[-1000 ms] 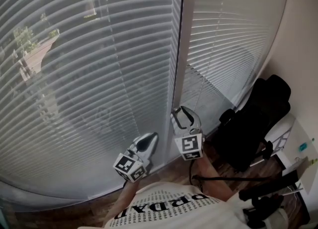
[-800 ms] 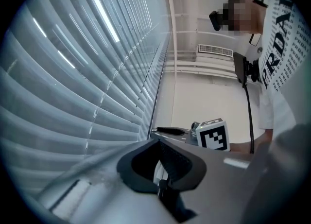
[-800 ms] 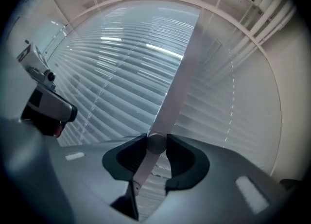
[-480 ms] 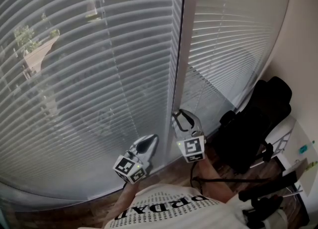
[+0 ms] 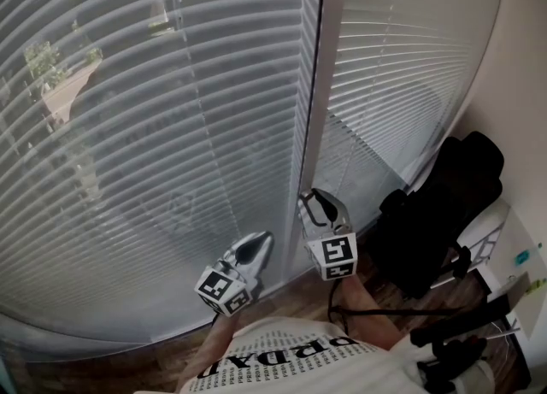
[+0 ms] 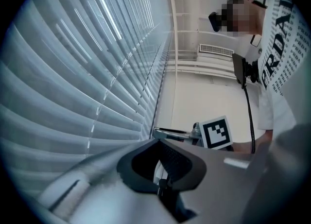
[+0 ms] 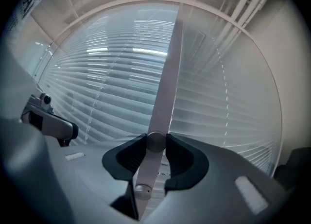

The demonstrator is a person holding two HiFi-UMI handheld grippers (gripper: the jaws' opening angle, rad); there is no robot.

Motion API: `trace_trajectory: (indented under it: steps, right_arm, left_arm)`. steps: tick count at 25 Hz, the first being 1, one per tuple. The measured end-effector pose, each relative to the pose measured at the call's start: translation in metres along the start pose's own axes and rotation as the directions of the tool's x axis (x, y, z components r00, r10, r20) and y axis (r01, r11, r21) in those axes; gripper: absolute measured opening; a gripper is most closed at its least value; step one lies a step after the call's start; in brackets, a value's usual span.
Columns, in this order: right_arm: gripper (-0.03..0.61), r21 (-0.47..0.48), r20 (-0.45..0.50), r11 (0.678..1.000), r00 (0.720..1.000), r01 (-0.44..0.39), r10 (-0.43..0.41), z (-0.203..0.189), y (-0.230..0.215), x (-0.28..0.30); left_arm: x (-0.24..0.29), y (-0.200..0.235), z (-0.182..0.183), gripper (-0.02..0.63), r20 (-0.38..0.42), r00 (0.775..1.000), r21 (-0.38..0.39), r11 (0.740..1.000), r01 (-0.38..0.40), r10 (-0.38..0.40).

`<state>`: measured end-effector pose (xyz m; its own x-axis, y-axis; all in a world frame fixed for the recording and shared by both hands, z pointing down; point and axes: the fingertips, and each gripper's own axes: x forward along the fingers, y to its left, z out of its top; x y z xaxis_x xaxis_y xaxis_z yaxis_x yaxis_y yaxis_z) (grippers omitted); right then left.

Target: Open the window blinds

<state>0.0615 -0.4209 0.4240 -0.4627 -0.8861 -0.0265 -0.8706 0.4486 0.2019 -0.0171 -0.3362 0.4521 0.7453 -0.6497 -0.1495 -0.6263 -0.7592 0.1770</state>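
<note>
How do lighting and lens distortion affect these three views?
Head view: fisheye bows the blind slats; daylight shows through them, the corner by the black chair is dim. Left gripper view: dark vignette, nearest slats soft. Right gripper view: slats bulge into a dome; the pale wand barely contrasts with them.

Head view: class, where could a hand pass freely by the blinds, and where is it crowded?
Free: the wood floor strip below the left blind, left of the left gripper. Crowded: the window post, where the right gripper clamps the wand, and the right corner, filled by the black chair.
</note>
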Motion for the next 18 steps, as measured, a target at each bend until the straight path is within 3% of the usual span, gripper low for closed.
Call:
trace_trajectory:
  steps: [13,18]
  right_arm:
    - [0.132,0.226,0.002,0.974,1.000,0.015,-0.016,-0.0054,-0.0045,0.0006]
    - [0.132,0.350,0.004,0.937,1.000,-0.002,0.000,-0.0083,-0.0052,0.0021]
  left_arm:
    - [-0.0004,0.0023,0.0018,-0.008,0.002,1.000,-0.006,1.000,0.010,-0.010]
    - [-0.0002,0.0017,0.0008,-0.008,-0.002,1.000,-0.001,1.000,0.019,-0.019]
